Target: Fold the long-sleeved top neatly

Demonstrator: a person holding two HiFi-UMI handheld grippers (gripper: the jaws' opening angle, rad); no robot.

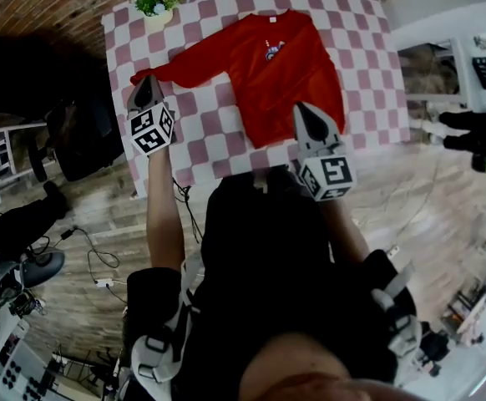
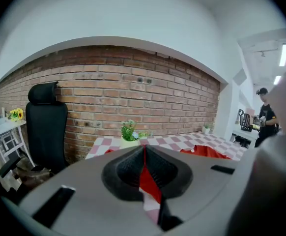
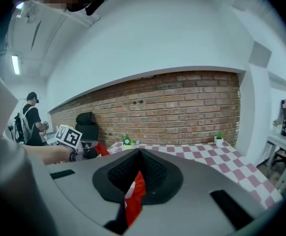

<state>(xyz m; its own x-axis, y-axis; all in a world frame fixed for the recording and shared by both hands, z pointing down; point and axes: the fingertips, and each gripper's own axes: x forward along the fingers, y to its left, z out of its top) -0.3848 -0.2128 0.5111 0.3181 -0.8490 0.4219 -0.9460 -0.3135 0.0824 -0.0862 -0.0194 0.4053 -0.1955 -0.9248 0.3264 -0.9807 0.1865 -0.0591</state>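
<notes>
Clamped tight in L tongs (image 1: 148,86): sleeve cuff of red long-sleeved top (image 1: 268,61); in R tongs (image 1: 311,119), likewise closed: its hem. Ahead of both, rest of top flat on checked counter (image 1: 368,48); beyond L tongs, potted plant (image 1: 155,5)

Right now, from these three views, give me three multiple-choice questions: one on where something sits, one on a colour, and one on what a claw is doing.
1. Where does the bigger potted plant stand?
A) the far left corner of the table
B) the table's near right corner
C) the table's middle

2. What colour is the long-sleeved top?
A) blue
B) red
C) grey

3. What state is the right claw in?
A) wide open and empty
B) shut on the top's fabric
C) shut with nothing in it

Answers:
1 A: the head view shows the plant at that corner.
2 B: the cloth is red in every view.
3 B: red cloth is pinched between its closed jaws.
</notes>
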